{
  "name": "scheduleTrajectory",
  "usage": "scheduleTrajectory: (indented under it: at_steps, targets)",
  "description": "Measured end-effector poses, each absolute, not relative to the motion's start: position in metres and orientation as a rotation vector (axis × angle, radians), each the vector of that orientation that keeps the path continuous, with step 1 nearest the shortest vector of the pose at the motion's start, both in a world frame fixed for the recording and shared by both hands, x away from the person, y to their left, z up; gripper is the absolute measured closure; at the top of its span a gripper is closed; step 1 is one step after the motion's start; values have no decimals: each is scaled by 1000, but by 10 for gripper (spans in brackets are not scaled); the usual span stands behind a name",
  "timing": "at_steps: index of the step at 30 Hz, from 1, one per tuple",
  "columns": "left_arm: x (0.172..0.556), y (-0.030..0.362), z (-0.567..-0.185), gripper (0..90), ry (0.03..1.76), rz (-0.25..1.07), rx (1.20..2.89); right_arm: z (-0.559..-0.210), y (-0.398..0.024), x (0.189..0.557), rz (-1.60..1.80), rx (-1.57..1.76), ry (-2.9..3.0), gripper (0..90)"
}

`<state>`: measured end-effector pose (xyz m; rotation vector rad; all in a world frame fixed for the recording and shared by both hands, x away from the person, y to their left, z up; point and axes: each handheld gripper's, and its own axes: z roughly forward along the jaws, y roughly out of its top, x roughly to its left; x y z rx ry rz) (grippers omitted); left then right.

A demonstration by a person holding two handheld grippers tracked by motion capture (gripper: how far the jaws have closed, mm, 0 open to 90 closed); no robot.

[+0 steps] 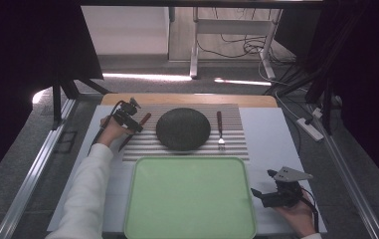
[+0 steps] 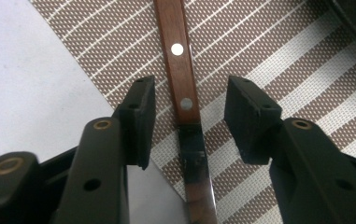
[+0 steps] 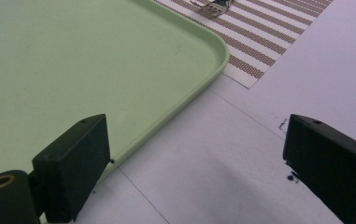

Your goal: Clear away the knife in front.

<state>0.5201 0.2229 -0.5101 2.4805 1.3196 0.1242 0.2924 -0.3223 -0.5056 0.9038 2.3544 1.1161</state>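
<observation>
Striped placemat (image 2: 278, 60), left gripper (image 2: 189, 121) straddling knife (image 2: 181, 79)

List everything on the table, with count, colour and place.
Tray: one, light green, near middle of the table, bare.
Placemat: one, brown and white striped, beyond the tray.
Plate: one, dark, round, centre of the placemat.
Fork: one, brown handle, metal tines, right of the plate on the placemat.
Knife: one, brown riveted handle, steel blade, left of the plate, at the placemat's edge.
Table: one, white.
Left gripper: black, open, jaws either side of the knife.
Right gripper: black, open, at the tray's right edge.
</observation>
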Motion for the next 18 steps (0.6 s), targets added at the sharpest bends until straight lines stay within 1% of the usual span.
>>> scheduleTrajectory:
  at_steps: [5,8,12,18]
  targets:
    - [523,223,-510,604,1337,99,2485,-506,-322,293,1114,903,2356,75]
    - [524,223,-510,622,1341,94,2489,-506,-322,292,1114,905,2355,75]
    - [526,222,-510,667,1354,105,2503,-506,-322,293,1117,906,2355,75]
    - [526,221,-509,700,1356,116,2509,-506,-322,293,1116,906,2355,75]
